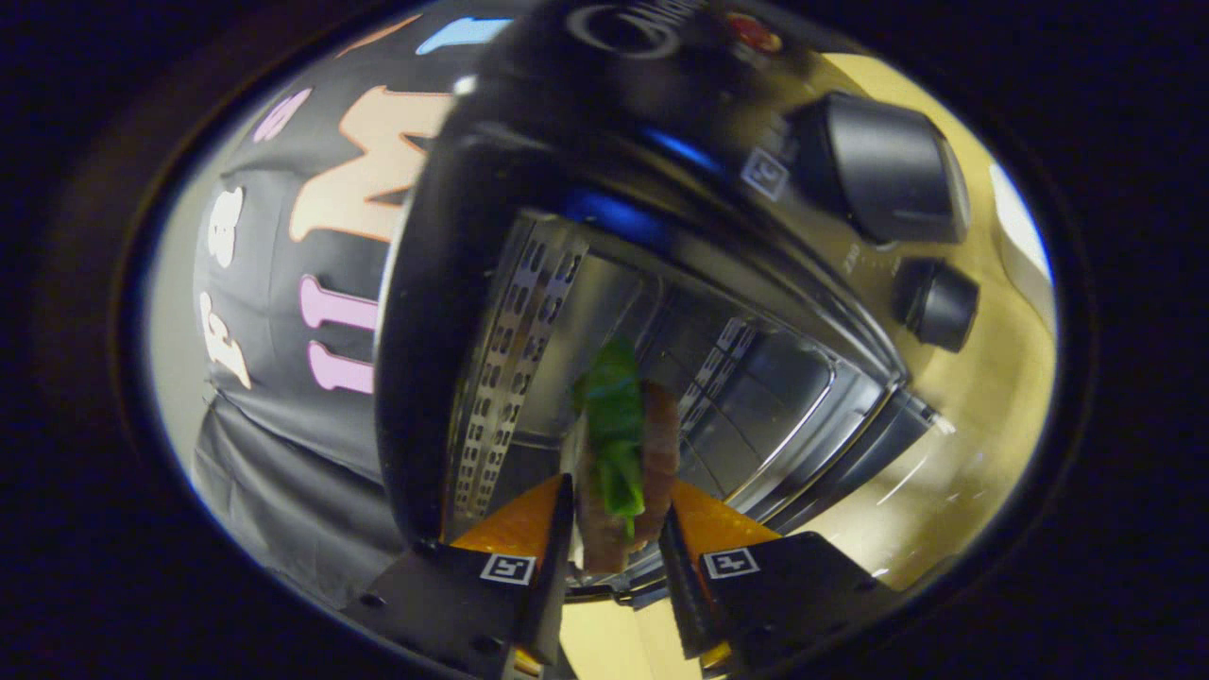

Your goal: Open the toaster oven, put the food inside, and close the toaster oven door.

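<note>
Gripper view. My gripper is closed to a narrow gap, and both fingers press the sides of a sandwich held on edge between them: brownish bread layers with a bright green leaf of lettuce showing along the middle. The sandwich sits at the mouth of the toaster oven, whose door hangs open, exposing a shiny metal cavity with a perforated side wall. Two dark knobs sit on the control panel beside the opening. The oven rests on a yellow tabletop.

Booth kitchen setup: toaster oven on yellow tabletop.
</note>
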`<control>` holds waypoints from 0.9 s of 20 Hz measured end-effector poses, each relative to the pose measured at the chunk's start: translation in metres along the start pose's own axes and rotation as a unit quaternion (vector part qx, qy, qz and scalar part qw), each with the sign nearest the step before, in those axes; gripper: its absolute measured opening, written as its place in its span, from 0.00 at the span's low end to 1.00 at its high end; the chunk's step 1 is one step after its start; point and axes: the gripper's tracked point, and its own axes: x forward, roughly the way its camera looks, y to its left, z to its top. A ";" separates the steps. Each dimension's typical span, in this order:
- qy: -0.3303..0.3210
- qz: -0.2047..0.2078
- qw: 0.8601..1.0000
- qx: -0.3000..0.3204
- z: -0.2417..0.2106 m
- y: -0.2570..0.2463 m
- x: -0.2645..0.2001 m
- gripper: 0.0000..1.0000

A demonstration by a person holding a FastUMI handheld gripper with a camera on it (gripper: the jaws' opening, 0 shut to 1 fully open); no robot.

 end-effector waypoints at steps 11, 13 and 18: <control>-0.102 -0.088 0.976 -0.169 0.036 -0.028 -0.040 0.94; -0.107 -0.093 0.971 -0.191 0.043 -0.031 -0.047 0.96; -0.099 -0.095 0.970 -0.201 0.047 -0.032 -0.067 0.99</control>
